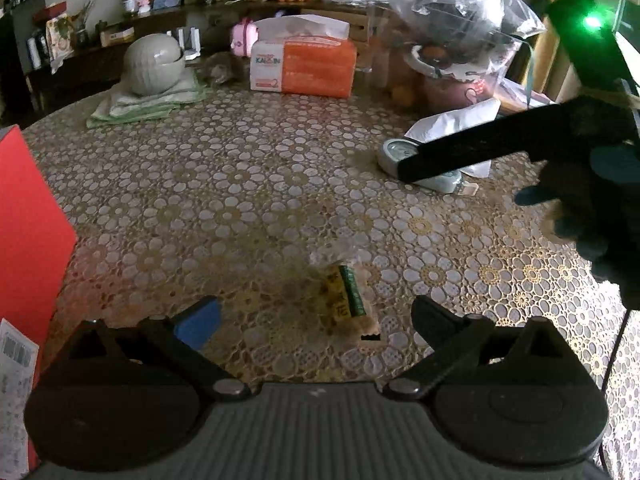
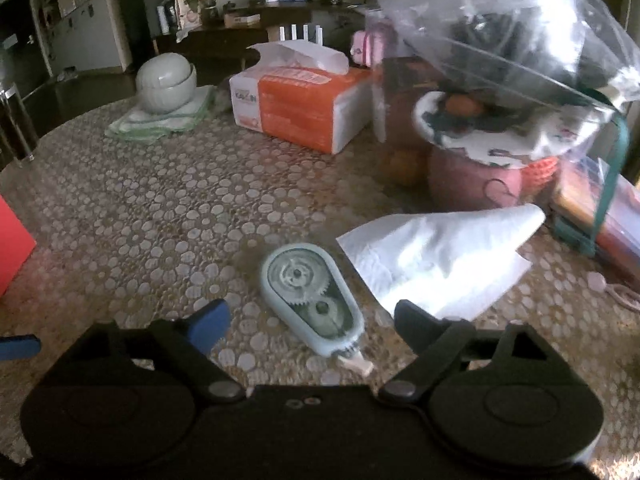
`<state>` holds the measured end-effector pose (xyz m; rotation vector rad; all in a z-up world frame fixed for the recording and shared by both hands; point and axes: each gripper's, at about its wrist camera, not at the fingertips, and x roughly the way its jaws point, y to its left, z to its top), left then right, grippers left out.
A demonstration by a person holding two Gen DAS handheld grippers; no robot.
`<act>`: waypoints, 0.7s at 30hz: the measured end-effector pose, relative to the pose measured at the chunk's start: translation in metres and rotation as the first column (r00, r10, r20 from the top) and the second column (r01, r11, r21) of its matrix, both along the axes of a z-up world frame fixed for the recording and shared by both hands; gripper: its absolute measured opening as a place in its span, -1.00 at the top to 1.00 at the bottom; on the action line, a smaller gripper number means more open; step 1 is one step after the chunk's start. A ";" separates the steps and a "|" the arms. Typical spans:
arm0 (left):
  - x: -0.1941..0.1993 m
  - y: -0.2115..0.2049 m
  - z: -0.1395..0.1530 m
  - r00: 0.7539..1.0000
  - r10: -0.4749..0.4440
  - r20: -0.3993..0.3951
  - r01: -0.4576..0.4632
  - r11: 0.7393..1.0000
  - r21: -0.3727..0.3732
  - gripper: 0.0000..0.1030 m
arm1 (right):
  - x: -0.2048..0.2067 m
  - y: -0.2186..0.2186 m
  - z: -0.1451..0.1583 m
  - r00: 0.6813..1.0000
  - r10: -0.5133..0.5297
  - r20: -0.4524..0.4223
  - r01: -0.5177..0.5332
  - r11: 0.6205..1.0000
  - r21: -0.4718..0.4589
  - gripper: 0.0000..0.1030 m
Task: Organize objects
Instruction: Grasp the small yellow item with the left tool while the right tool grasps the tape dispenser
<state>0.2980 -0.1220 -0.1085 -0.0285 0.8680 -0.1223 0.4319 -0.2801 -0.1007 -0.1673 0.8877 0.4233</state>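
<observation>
Low in the frame, the right claw (image 2: pixel 308 320) stands apart astride the pale-blue oval plastic correction-tape dispenser (image 2: pixel 310 300) flat on the lace-patterned worktop (image 2: pixel 160 208), and closing off-centre could skid it into the crumpled white tissue (image 2: pixel 436 256) beside it

orange tissue pack (image 1: pixel 304 66), "2" readable

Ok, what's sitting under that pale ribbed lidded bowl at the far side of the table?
The ribbed bowl rests on a folded green-and-white cloth, which lies on the patterned tablecloth. Whatever is inside the bowl is hidden by its lid.
</observation>
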 end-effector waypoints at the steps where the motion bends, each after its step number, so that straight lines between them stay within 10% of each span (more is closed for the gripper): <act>1: 0.000 -0.001 -0.001 1.000 -0.001 0.003 0.001 1.000 0.002 -0.96 | 0.002 0.001 -0.001 1.000 -0.001 -0.002 0.001 1.000 0.002 -0.68; 12: -0.001 -0.008 -0.001 0.999 -0.044 0.021 0.043 0.998 0.035 0.27 | 0.010 0.009 -0.010 1.000 0.000 -0.014 0.001 1.000 0.004 -0.32; 21: -0.006 0.000 0.000 0.997 -0.070 0.026 0.070 0.998 0.005 0.58 | 0.004 0.014 -0.010 0.999 -0.047 0.014 0.048 0.998 -0.028 0.18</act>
